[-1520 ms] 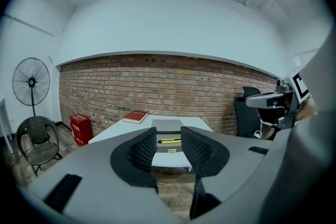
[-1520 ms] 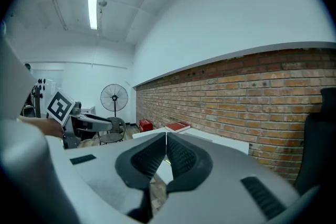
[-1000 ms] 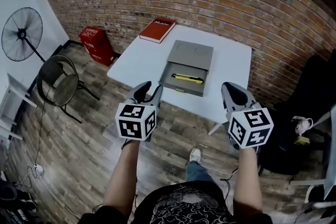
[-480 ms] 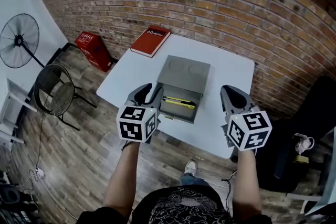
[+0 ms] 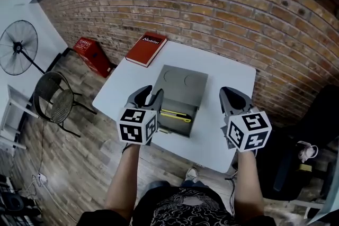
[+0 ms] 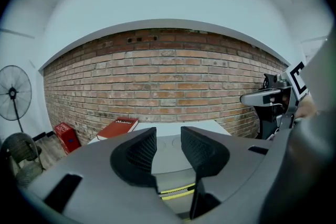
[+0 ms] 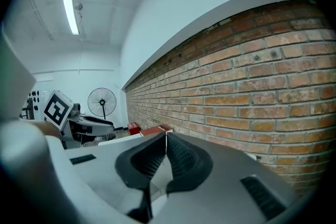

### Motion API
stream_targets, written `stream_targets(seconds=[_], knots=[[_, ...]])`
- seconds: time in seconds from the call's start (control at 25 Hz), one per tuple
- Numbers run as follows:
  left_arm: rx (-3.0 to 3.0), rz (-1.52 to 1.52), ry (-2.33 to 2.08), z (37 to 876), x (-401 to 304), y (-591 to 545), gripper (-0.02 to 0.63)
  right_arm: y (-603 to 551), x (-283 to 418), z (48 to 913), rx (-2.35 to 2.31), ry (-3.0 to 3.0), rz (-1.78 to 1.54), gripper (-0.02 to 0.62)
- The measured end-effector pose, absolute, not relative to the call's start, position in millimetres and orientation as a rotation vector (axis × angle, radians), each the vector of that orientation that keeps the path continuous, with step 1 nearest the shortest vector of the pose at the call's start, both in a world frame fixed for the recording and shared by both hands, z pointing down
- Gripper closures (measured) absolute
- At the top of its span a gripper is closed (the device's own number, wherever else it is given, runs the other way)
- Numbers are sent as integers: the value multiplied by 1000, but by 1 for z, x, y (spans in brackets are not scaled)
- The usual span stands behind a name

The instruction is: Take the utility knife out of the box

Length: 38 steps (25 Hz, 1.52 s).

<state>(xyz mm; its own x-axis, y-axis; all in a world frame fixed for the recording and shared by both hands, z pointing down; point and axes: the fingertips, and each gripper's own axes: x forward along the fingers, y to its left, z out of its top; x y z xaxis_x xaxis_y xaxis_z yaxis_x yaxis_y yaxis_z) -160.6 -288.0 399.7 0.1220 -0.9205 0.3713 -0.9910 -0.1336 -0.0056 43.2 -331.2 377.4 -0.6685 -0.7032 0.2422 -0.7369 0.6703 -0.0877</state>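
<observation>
A yellow utility knife (image 5: 176, 115) lies in the pulled-out drawer of a grey box (image 5: 181, 82) on the white table (image 5: 230, 74). My left gripper (image 5: 150, 94) hovers at the drawer's left front corner, its jaws apart with nothing between them. In the left gripper view the knife (image 6: 176, 192) shows low between the jaws of the left gripper (image 6: 168, 135), with the box (image 6: 169, 157) beyond. My right gripper (image 5: 232, 97) is over the table to the right of the box. In its own view the right gripper (image 7: 166, 138) is shut with its pads meeting, empty.
A red book (image 5: 146, 49) lies on the table's far left corner. On the floor to the left stand a red crate (image 5: 91, 55), a fan (image 5: 18, 46) and a black round chair (image 5: 54, 103). A brick wall (image 5: 238, 13) runs behind the table; dark furniture stands at the right.
Both grippers have moved forward to the table. The table and box now sit lower and nearer in the head view, and the left gripper is beside the drawer.
</observation>
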Motion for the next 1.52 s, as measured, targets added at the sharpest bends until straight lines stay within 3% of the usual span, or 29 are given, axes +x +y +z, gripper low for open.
stream_targets(seconds=[0.8,1.52], knots=[[2513,535,-1467,426,-151,-332,459,-336,3,370,1413,-2560,233,574],[2695,974,-774,529,-108,-316,436,-325,-2,391,1500,-2444,278,575]])
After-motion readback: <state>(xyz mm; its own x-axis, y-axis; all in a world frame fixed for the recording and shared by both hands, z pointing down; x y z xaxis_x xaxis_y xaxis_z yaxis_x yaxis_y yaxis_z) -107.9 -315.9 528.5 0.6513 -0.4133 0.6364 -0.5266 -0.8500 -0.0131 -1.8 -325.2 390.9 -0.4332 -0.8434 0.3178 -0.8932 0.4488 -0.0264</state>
